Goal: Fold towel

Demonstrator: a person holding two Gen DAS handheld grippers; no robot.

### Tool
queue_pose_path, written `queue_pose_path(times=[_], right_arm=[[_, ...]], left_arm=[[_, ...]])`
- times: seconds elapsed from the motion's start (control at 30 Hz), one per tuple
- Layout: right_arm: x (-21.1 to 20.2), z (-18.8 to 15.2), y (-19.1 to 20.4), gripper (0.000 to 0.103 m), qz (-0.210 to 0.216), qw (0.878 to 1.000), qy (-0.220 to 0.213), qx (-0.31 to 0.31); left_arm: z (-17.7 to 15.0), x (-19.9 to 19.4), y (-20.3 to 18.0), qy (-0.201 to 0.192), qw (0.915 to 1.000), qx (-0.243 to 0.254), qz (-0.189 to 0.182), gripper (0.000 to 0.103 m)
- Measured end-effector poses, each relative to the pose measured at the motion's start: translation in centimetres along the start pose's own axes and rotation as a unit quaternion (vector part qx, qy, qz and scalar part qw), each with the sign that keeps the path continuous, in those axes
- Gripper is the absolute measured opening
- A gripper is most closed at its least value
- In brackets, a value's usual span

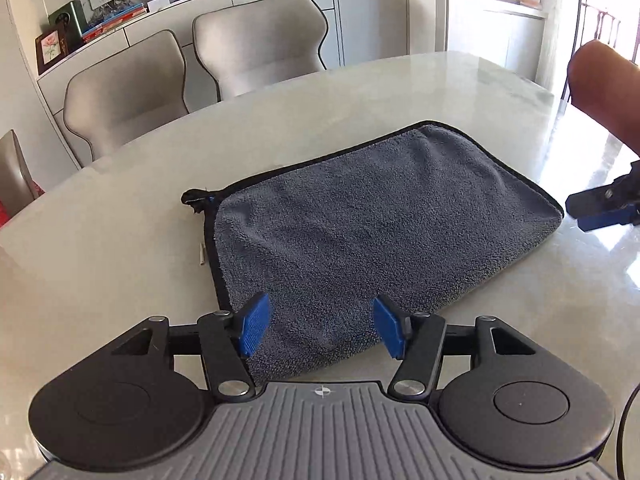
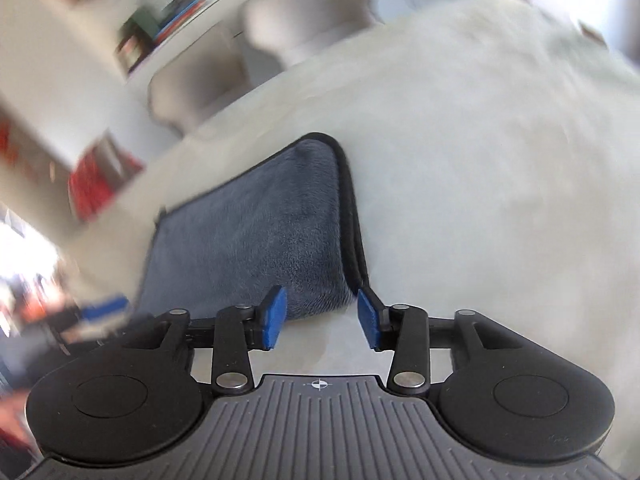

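Observation:
A grey fluffy towel [image 1: 360, 232] with black trim lies folded flat on the pale marble table [image 1: 120, 264]. My left gripper [image 1: 320, 326] is open, its blue pads over the towel's near edge and holding nothing. My right gripper [image 2: 322, 316] is open and empty, just short of the towel's near right corner [image 2: 256, 240], where two stacked black hems show. The right gripper also shows at the right edge of the left wrist view [image 1: 604, 204], beside the towel's right corner. The right wrist view is motion-blurred.
Two grey upholstered chairs [image 1: 192, 68] stand behind the table, with a white sideboard [image 1: 120, 28] of books and frames beyond. A person's forearm [image 1: 604, 92] enters at the upper right. A small pale scrap [image 1: 203, 255] lies left of the towel.

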State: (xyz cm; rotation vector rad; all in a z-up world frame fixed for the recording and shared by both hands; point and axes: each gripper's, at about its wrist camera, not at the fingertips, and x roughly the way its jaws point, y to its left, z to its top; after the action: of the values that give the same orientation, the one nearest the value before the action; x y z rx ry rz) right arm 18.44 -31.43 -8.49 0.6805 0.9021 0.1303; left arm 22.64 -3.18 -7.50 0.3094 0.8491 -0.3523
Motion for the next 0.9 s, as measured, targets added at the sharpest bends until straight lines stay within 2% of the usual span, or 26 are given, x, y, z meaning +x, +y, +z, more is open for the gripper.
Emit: queue_pose_path(times=[0.07,0.23,0.37,0.43,0.5,0.6,0.77,0.9], right_arm=[[0.1,-0.4,-1.1,0.066,0.025,0.998,-0.013,0.055],[1.6,-0.7,-1.2,0.065,0.011,0.997,-0.025,0.075],[2.1,-0.9,-1.2,0.057,0.002,0.996,-0.047,0.076],[2.2,-0.8,-1.3,0.049,-0.002,0.996,-0.048,0.073],[2.4,-0.6,-1.3,0.033,-0.009,0.997,-0.047,0.065],[2.8,-0.5,-1.1,0.017,-0.022,0.998,-0.043,0.048],[2.5,-0.3,-1.2,0.012,-0.019,0.998,-0.036,0.051],[1.7,0.2,0.4,0.011,0.004,0.999,-0.045,0.028]], left_arm=[[0.1,0.4,-0.1,0.003,1.0,-0.004,-0.001,0.061],[0.5,1.0,0.0,0.006,0.9998,-0.018,-0.004,0.061],[0.9,1.3,0.0,0.009,0.9996,-0.027,-0.007,0.061],[1.0,1.5,0.0,0.012,0.9994,-0.031,-0.009,0.061],[0.9,1.8,-0.1,0.017,0.9995,-0.027,-0.007,0.061],[0.8,2.1,-0.2,0.024,0.9994,-0.025,-0.006,0.061],[0.7,2.2,-0.1,0.025,0.9994,-0.022,-0.008,0.061],[0.9,1.8,0.0,0.017,0.9995,-0.019,-0.016,0.061]])
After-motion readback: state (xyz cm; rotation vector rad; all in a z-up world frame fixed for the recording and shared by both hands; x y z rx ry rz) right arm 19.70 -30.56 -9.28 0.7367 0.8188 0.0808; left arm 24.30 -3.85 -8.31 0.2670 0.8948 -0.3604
